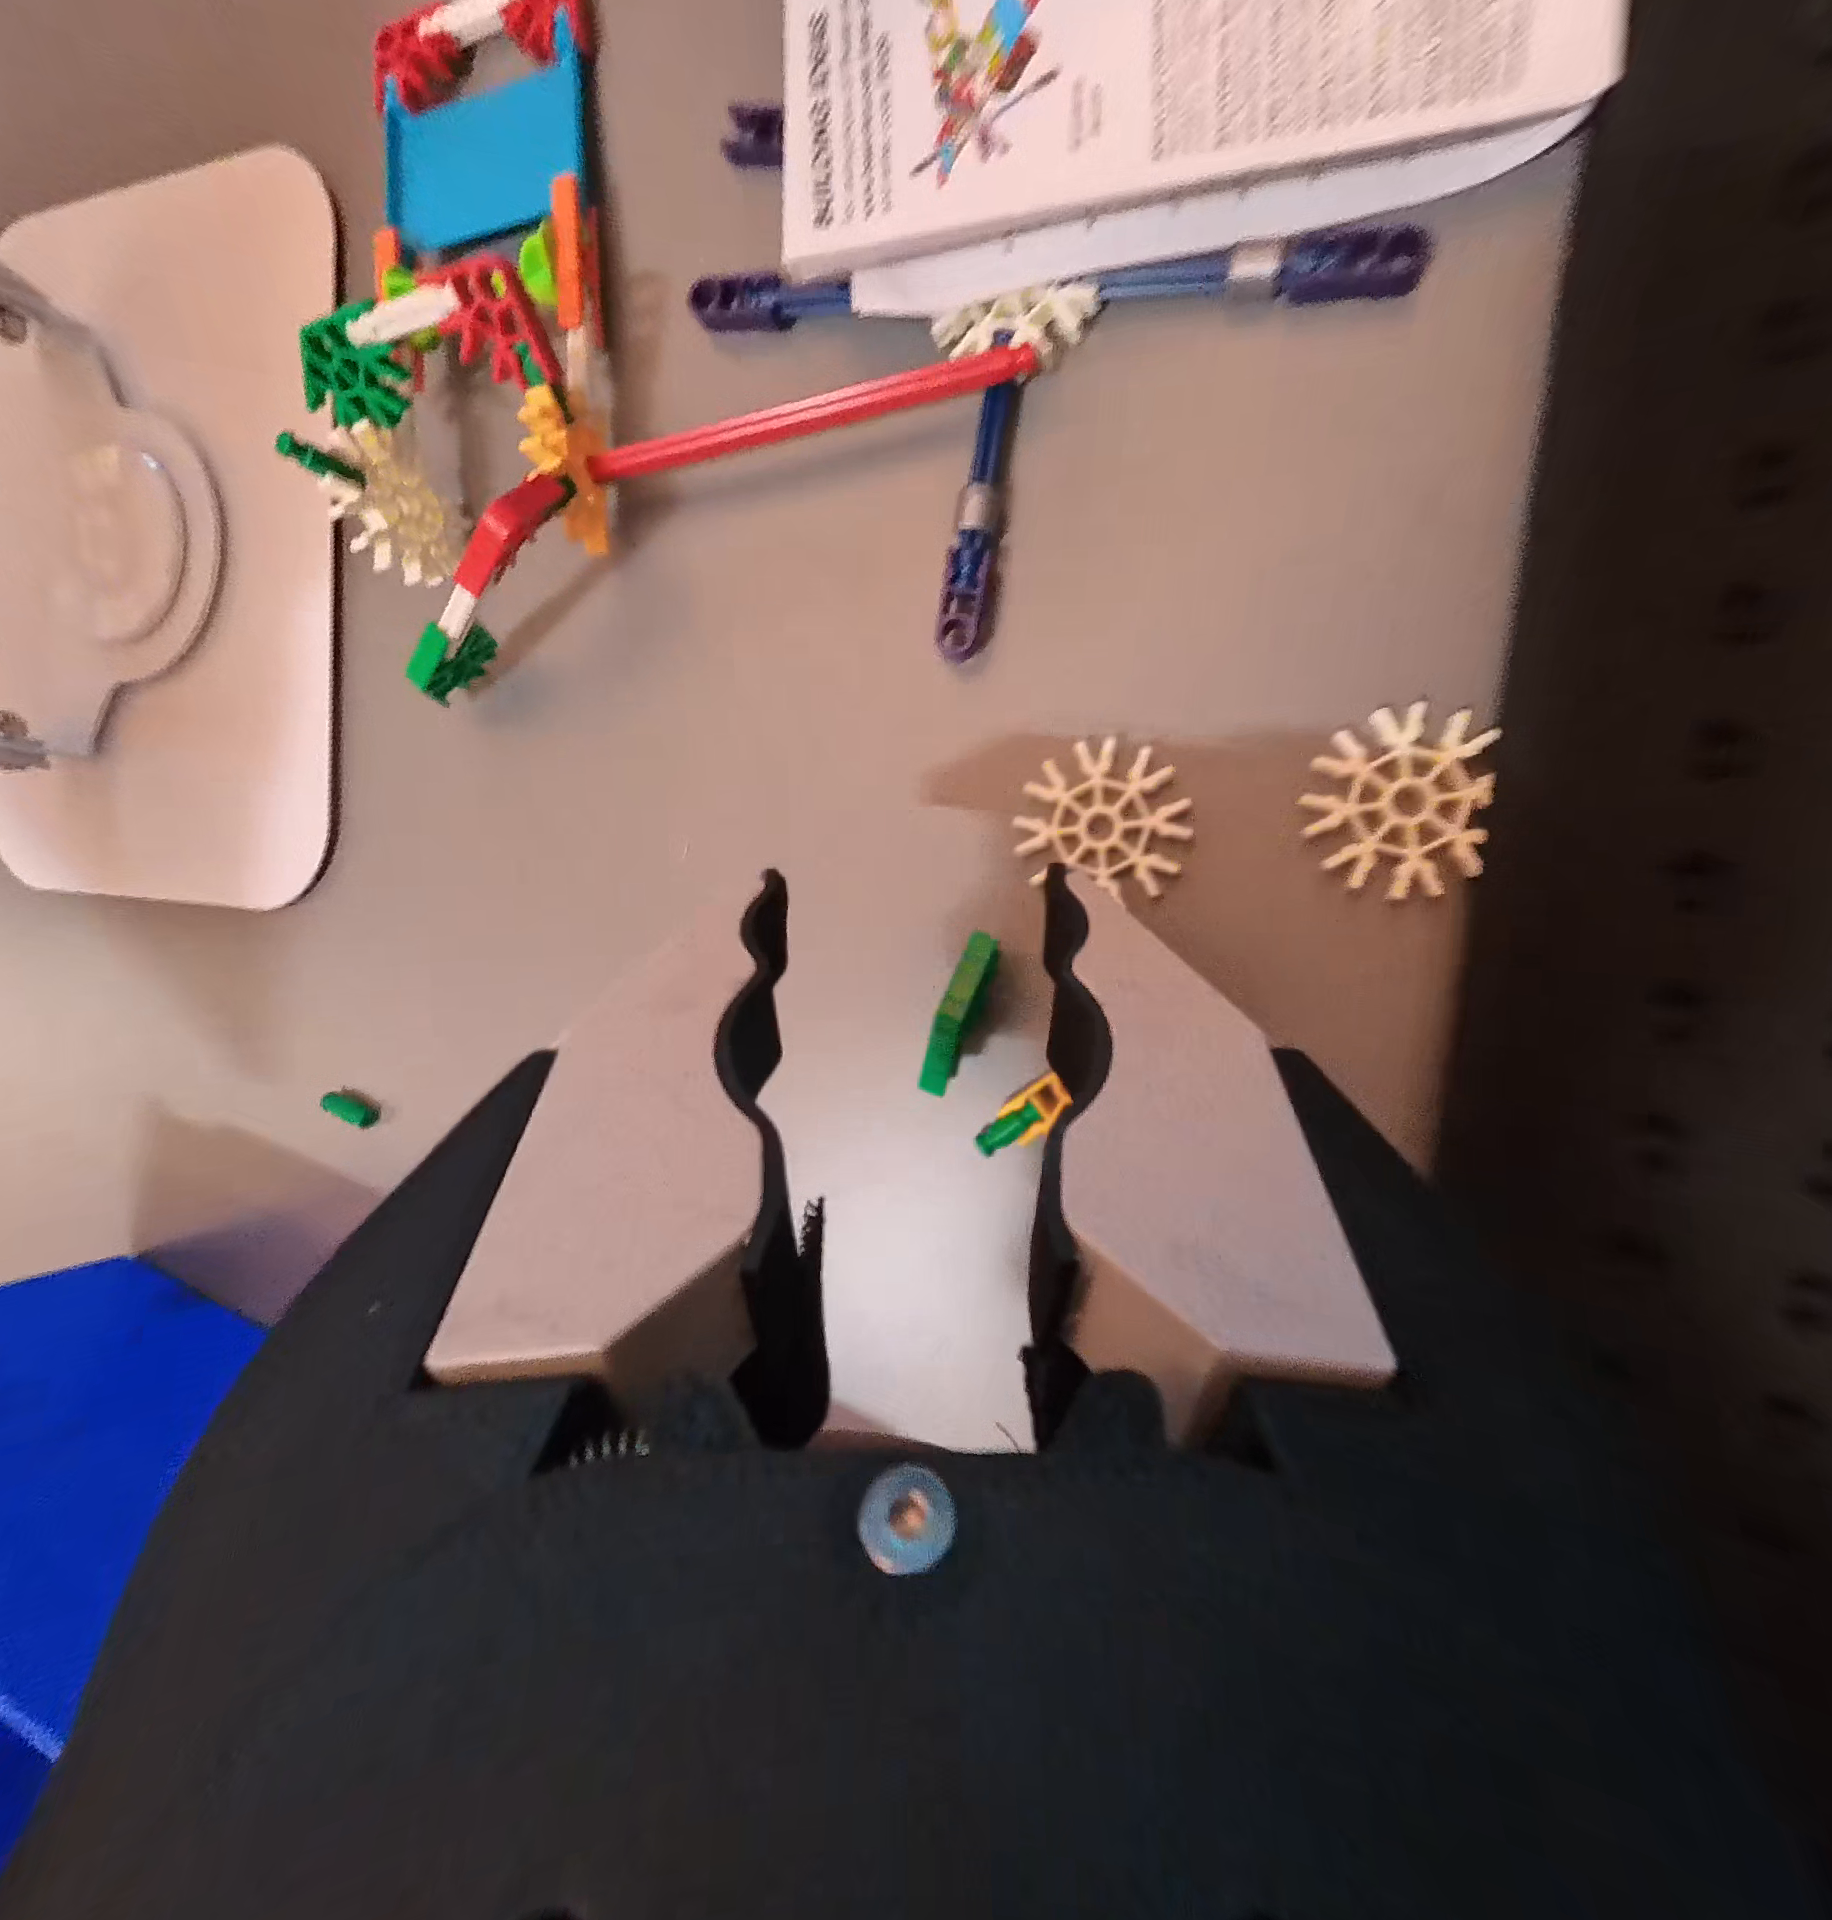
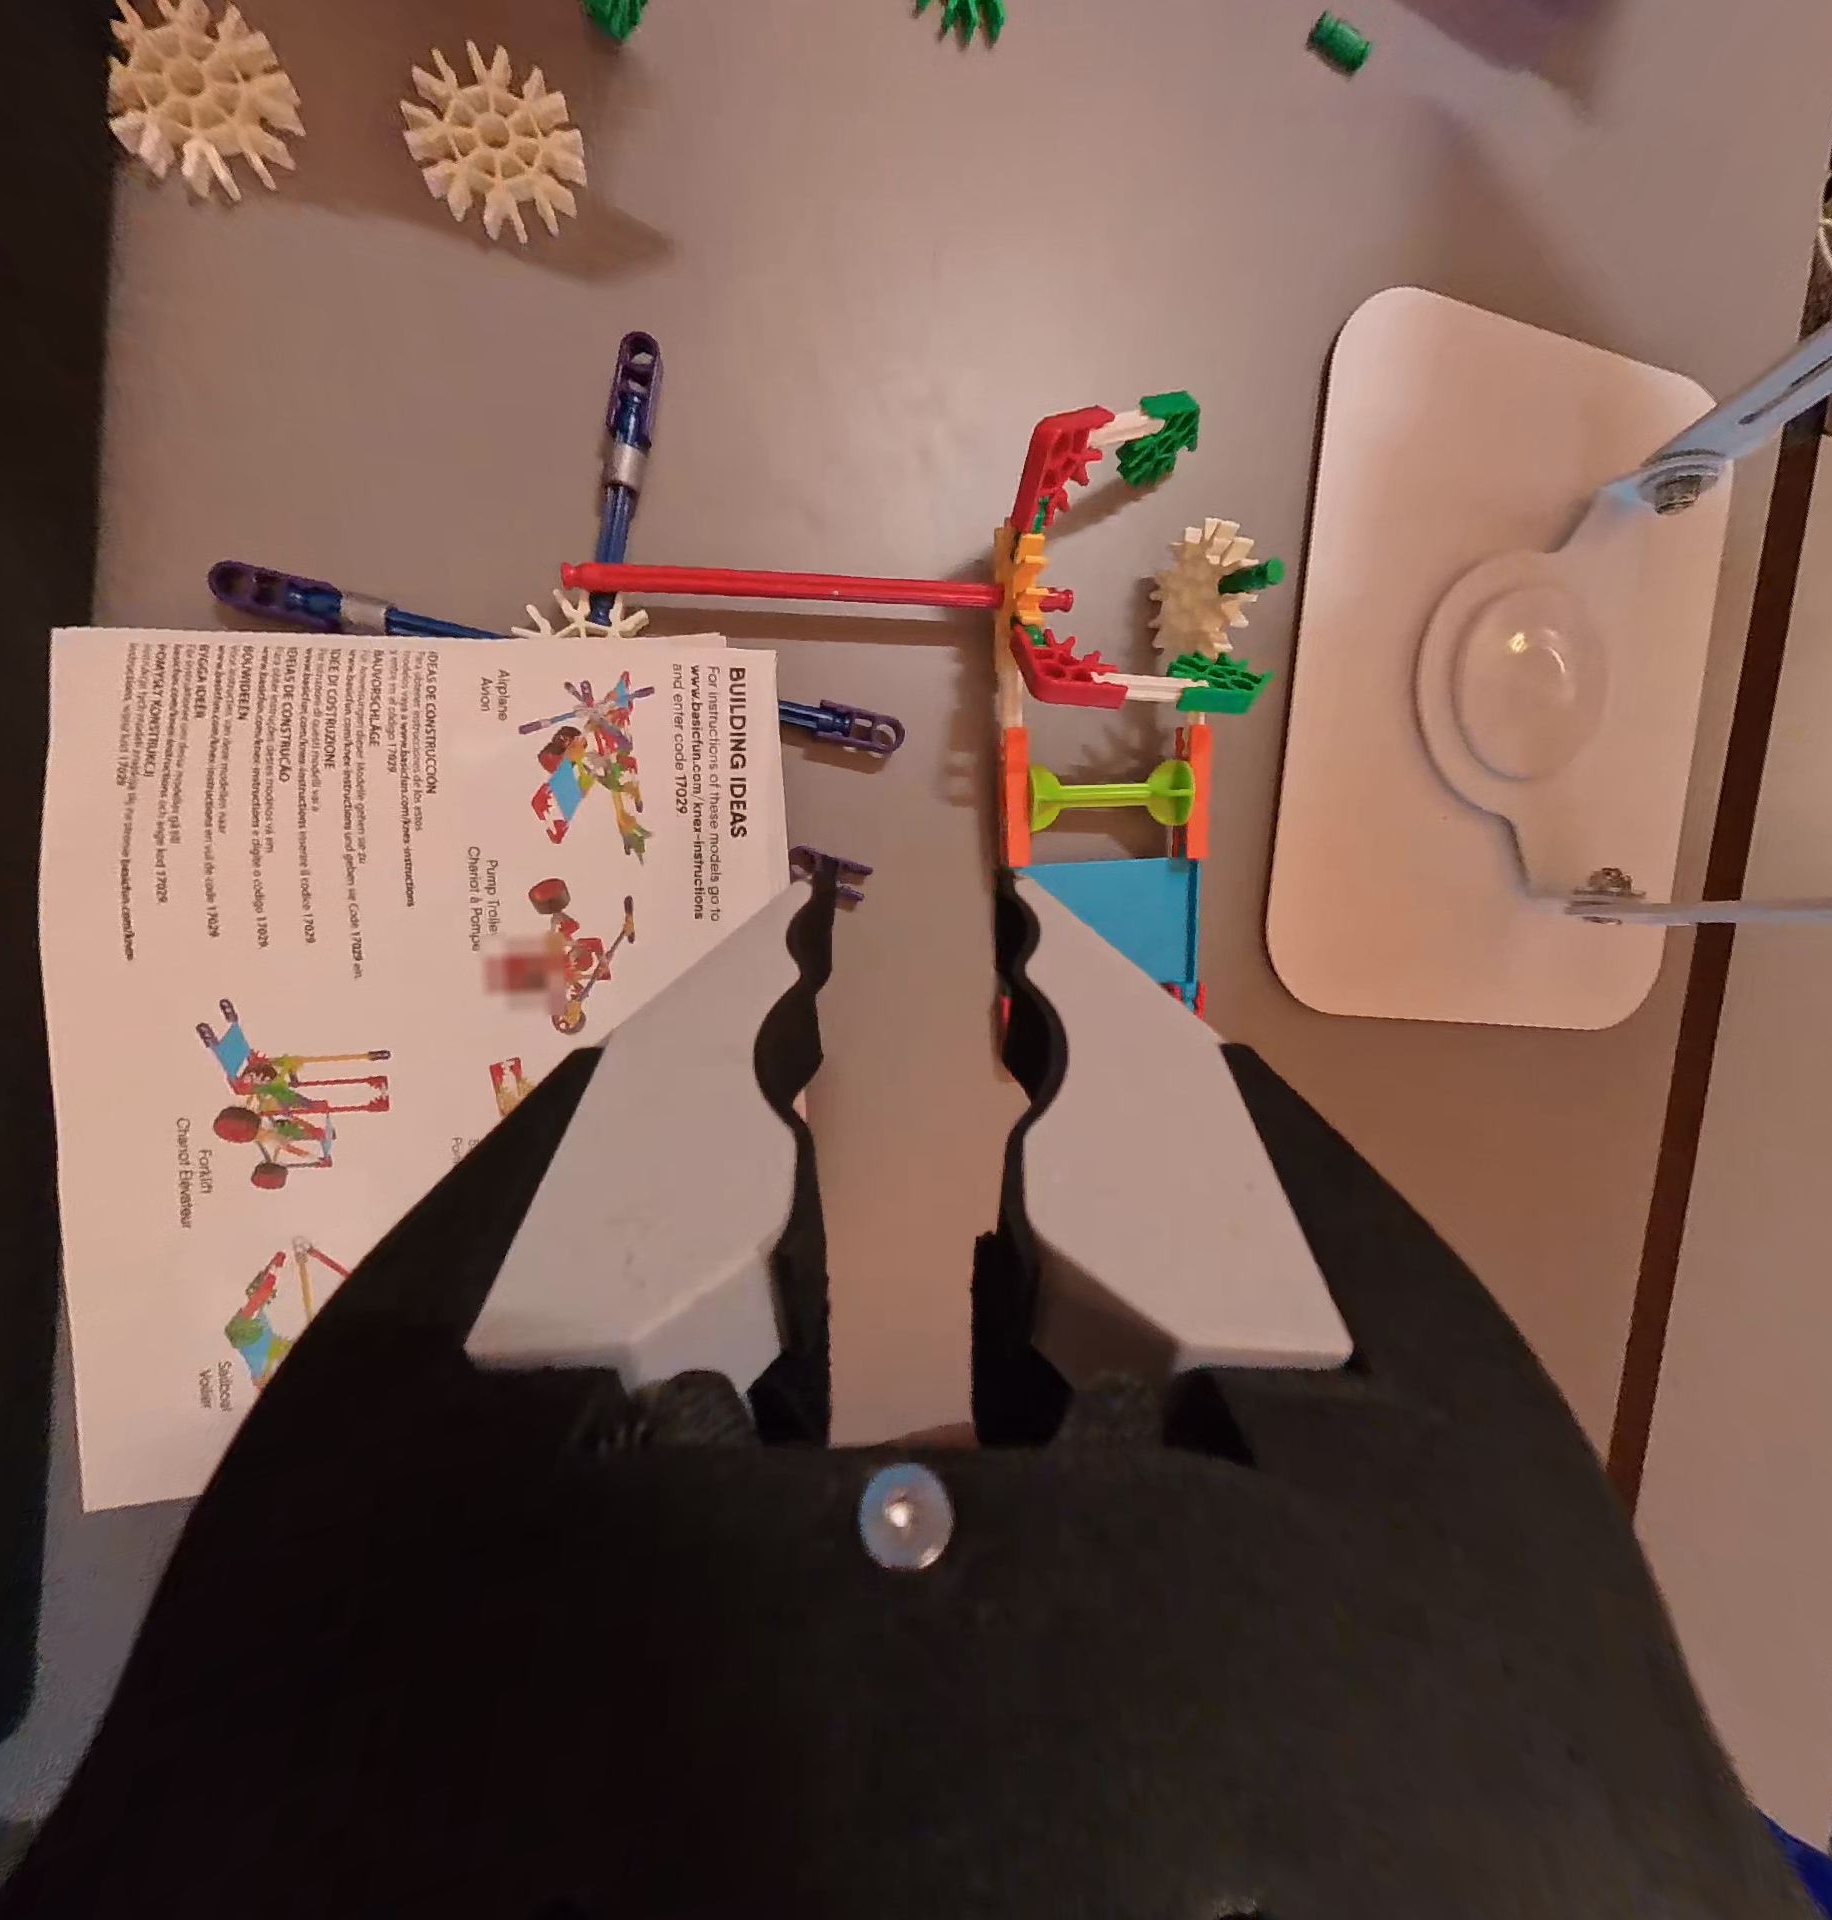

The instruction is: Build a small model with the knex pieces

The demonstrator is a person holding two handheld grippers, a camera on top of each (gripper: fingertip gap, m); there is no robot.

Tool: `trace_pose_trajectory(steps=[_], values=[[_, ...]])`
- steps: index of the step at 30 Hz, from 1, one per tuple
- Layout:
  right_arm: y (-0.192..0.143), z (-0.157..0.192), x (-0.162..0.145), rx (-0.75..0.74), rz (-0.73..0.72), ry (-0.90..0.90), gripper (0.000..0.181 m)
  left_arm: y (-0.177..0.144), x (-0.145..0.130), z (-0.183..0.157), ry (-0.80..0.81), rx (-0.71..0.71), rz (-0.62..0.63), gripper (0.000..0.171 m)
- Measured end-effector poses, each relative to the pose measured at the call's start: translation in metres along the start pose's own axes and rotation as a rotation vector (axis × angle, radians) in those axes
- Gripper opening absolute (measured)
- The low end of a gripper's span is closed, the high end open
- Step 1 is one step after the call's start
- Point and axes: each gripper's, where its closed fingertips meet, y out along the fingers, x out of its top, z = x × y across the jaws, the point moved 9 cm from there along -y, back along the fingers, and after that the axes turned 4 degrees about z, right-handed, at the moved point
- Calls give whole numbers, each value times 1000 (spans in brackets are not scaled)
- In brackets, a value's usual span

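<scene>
Both grippers hang spread and empty: the left gripper (image 1: pixel 907 883) over a small green plastic connector (image 1: pixel 960 1010) on the grey tabletop (image 1: pixel 683 790), the right gripper (image 2: pixel 907 894) near the colourful rod-and-connector toy model (image 2: pixel 1109 727). A careless closing could flick the loose piece away.

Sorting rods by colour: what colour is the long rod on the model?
Red, clearest in the right wrist view.

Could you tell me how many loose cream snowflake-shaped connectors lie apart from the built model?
2: one just beyond the open left gripper, the other beside it near the dark edge. More may be hidden.
</scene>
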Motion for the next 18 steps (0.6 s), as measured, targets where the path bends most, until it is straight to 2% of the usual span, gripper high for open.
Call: trace_pose_trajectory(steps=[6, 9, 12, 18], values=[[-2, -2, -5, 0, 3, 1, 30, 4, -10, 1, -53, -71, 3, 47], [0, -1, -5, 4, 16, -7, 30, 12, -14, -2, -30, -56, 57, 44], [0, 1, -5, 5, 24, -19, 30, 15, -19, 0, -12, -36, 81, 29], [-1, -1, -7, -2, 26, -17, 30, 20, -24, 1, -8, -12, 106, 12]])
